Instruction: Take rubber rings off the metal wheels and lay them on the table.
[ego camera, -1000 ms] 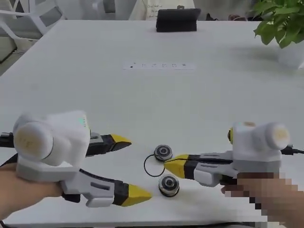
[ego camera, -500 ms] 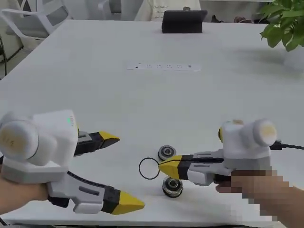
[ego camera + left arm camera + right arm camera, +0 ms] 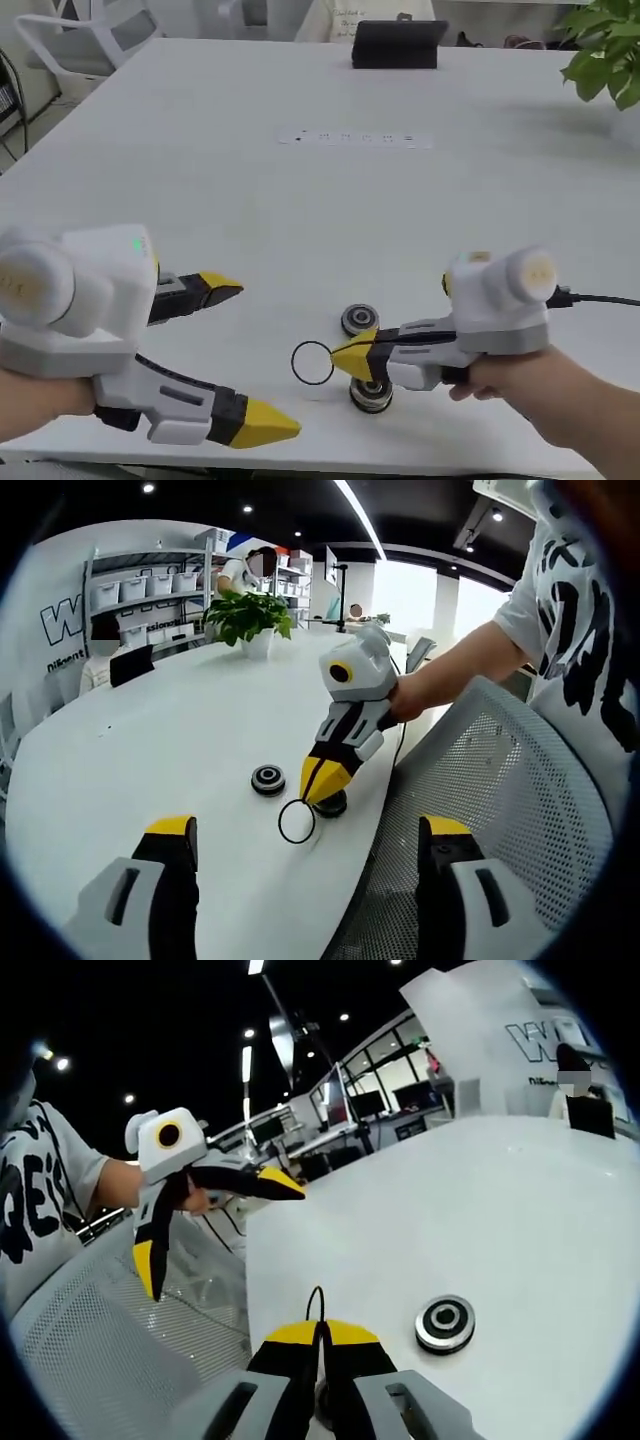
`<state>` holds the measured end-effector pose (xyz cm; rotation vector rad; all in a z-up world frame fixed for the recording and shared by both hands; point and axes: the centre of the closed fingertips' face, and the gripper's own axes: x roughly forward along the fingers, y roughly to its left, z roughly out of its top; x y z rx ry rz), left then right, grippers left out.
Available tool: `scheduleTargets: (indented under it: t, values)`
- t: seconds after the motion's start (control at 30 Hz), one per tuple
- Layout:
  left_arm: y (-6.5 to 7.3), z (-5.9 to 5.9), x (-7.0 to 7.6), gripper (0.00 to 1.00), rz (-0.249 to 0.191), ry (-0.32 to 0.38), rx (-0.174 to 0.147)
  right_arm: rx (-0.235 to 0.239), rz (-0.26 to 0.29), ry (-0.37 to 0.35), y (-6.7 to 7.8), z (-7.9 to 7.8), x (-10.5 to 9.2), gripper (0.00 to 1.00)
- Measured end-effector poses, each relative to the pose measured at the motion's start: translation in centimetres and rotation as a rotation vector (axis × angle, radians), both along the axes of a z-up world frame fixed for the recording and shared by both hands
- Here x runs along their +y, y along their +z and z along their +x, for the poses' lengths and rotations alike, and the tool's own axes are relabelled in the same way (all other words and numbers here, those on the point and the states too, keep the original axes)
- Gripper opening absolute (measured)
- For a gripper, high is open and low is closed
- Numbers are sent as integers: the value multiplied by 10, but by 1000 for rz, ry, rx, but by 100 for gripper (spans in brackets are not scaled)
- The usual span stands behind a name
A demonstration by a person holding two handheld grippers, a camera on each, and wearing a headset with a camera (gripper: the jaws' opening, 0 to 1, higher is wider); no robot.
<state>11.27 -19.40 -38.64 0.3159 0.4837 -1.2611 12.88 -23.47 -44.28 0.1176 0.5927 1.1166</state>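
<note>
**Ring drawn clear of the wheels**

The ring (image 3: 293, 362) is pinched in the closed tips of the right gripper (image 3: 350, 356). Over the last second it has been drawn leftward, away from the far wheel (image 3: 360, 320). The near wheel (image 3: 371, 393) is partly hidden beneath that gripper. This ring is judged freed, with only its laying-down left. The bare table (image 3: 300, 220) serves as the receptacle; whether the ring touches it cannot be told. The left gripper (image 3: 246, 357) is held wide open, empty.
</note>
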Motion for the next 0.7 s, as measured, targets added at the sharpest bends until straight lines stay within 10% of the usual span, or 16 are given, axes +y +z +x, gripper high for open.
scheduleTargets:
  t: [0.7]
  values:
    - [-1, -3, 5, 90, 3, 3, 4, -41, -96, 30, -14, 3, 4, 0]
